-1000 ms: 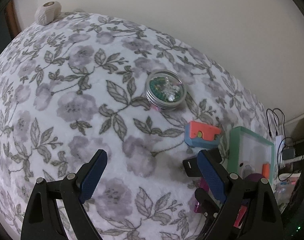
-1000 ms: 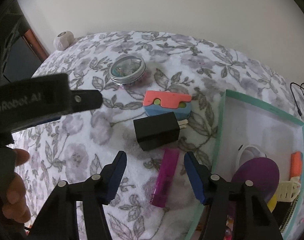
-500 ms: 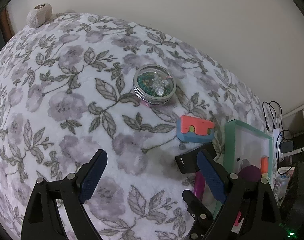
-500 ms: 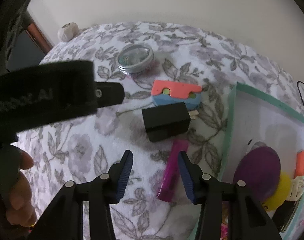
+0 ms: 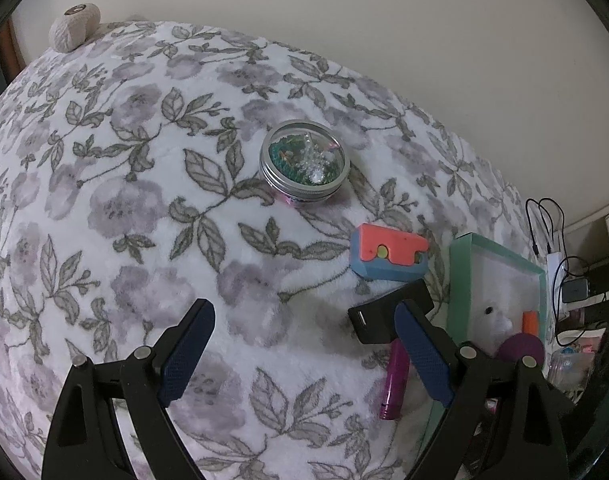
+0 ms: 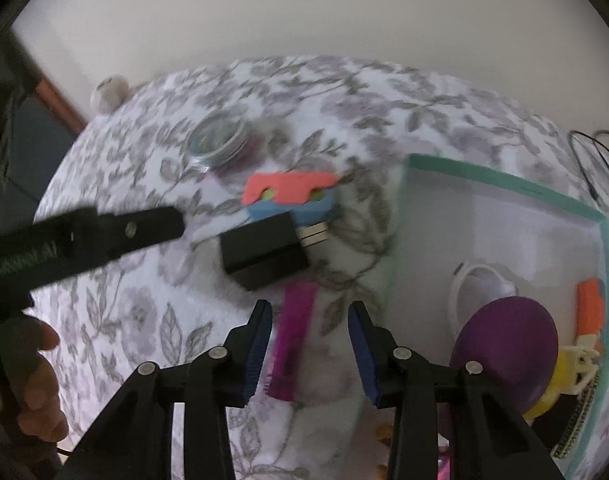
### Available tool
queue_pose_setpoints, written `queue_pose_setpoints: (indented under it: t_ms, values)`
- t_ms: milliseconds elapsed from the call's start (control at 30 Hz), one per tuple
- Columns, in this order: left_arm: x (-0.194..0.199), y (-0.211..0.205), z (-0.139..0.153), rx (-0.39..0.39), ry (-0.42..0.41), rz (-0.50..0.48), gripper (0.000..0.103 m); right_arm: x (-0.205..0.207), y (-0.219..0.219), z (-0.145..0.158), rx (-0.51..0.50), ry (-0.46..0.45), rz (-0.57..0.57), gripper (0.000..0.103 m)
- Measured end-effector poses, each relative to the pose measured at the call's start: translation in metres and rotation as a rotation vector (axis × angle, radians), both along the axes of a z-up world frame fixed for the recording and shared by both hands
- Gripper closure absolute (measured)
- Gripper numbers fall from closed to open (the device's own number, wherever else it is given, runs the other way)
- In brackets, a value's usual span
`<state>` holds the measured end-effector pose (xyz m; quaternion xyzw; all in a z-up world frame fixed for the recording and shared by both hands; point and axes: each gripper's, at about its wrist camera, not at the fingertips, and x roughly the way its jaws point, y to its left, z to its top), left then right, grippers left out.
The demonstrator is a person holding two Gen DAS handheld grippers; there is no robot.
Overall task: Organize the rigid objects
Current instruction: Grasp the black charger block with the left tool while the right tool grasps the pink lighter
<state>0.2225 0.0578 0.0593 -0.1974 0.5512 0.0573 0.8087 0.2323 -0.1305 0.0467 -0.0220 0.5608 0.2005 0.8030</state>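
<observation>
The right gripper [image 6: 309,330], jaws spread, is lining up on the magenta stick [image 6: 292,342] lying at the tray's [image 6: 504,182] nine o'clock, needing to descend and close, while the left gripper [image 5: 304,344] is hovering open, empty.
</observation>
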Motion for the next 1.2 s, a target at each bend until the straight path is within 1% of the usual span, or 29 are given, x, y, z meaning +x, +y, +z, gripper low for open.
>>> queue_pose_setpoints:
  t_ms: [33, 67, 100, 233, 433, 567, 600, 667, 767, 867, 933, 1000, 1067, 1167, 1200]
  values:
    - [0.0, -0.001, 0.0, 0.0, 0.0, -0.004, 0.011, 0.001, -0.003, 0.0, 0.007, 0.001, -0.01, 0.061]
    - [0.001, -0.002, -0.001, -0.001, -0.001, -0.007, 0.011, 0.003, -0.008, 0.0, 0.048, 0.012, -0.018, 0.061]
    - [0.001, -0.003, -0.001, -0.002, -0.002, -0.01, 0.011, 0.003, -0.012, 0.001, 0.065, 0.016, -0.029, 0.061]
    - [0.002, -0.01, 0.0, -0.001, -0.018, -0.041, 0.011, 0.002, -0.002, 0.002, 0.026, -0.004, 0.002, 0.061]
    - [0.005, -0.026, 0.0, -0.001, -0.052, -0.103, 0.012, -0.005, 0.016, -0.005, 0.009, 0.01, 0.056, 0.061]
    - [0.007, -0.035, -0.006, -0.01, -0.065, -0.143, 0.02, -0.007, 0.022, -0.014, -0.006, 0.028, 0.07, 0.061]
    - [0.007, -0.036, -0.008, -0.012, -0.068, -0.149, 0.025, -0.007, 0.022, -0.016, -0.011, 0.034, 0.07, 0.061]
    - [0.008, -0.04, -0.01, -0.009, -0.072, -0.163, 0.03, -0.007, 0.023, -0.021, -0.016, 0.045, 0.07, 0.061]
    - [0.008, -0.045, -0.014, -0.001, -0.082, -0.189, 0.031, -0.008, 0.024, -0.025, -0.021, 0.054, 0.071, 0.061]
    - [0.009, -0.049, -0.016, 0.003, -0.092, -0.207, 0.037, -0.009, 0.024, -0.029, -0.021, 0.063, 0.065, 0.061]
    - [0.01, -0.052, -0.019, -0.008, -0.094, -0.217, 0.04, -0.009, 0.023, -0.032, -0.025, 0.069, 0.063, 0.061]
    - [0.011, -0.052, -0.021, -0.025, -0.107, -0.223, 0.046, -0.009, 0.024, -0.034, -0.02, 0.071, 0.061, 0.061]
    - [0.012, -0.053, -0.022, -0.041, -0.119, -0.227, 0.048, -0.01, 0.025, -0.035, -0.023, 0.071, 0.059, 0.061]
    - [0.012, -0.053, -0.023, -0.044, -0.146, -0.235, 0.05, -0.01, 0.026, -0.036, -0.025, 0.069, 0.059, 0.061]
    - [0.011, -0.054, -0.023, -0.043, -0.156, -0.237, 0.053, -0.01, 0.026, -0.035, -0.026, 0.069, 0.059, 0.061]
